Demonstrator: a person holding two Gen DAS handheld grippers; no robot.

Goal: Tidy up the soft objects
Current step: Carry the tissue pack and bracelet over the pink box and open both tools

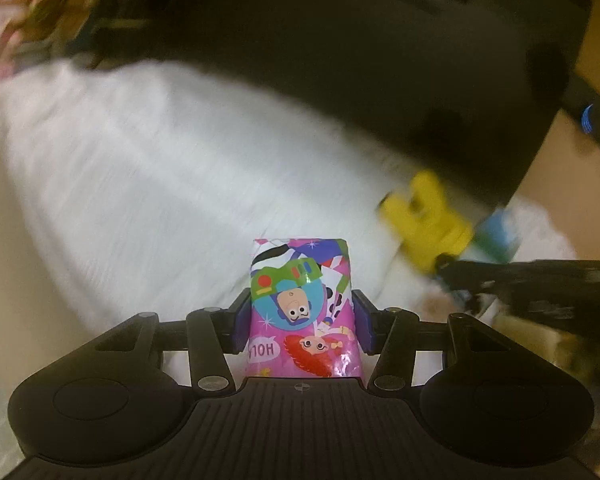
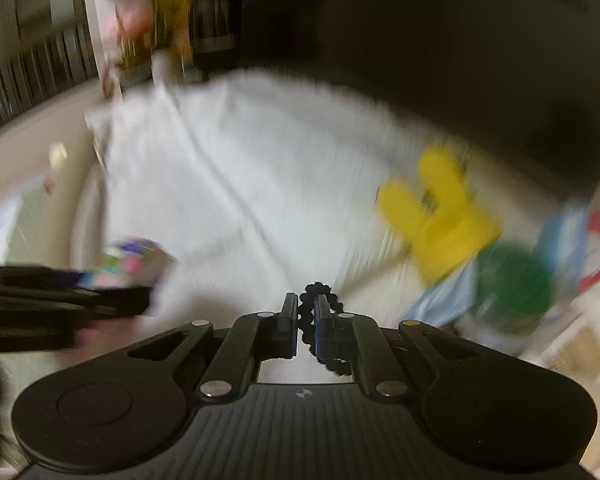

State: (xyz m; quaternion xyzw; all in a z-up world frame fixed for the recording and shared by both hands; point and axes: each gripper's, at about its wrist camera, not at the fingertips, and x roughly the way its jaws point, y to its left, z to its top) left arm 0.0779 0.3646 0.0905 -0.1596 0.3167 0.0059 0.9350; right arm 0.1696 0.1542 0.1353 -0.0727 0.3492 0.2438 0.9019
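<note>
Two fisheye views, each looking forward and downward along its own tongs. The left wrist view sits close above the left tongs (image 1: 302,316), facing a white cloth surface (image 1: 140,168) with a dark block behind it. The right wrist view sits close above the right tongs (image 2: 306,320), facing the same white cloth. Both share a blurred yellow object (image 1: 428,220) at right. Each view catches the other tongs at its edge.
</note>
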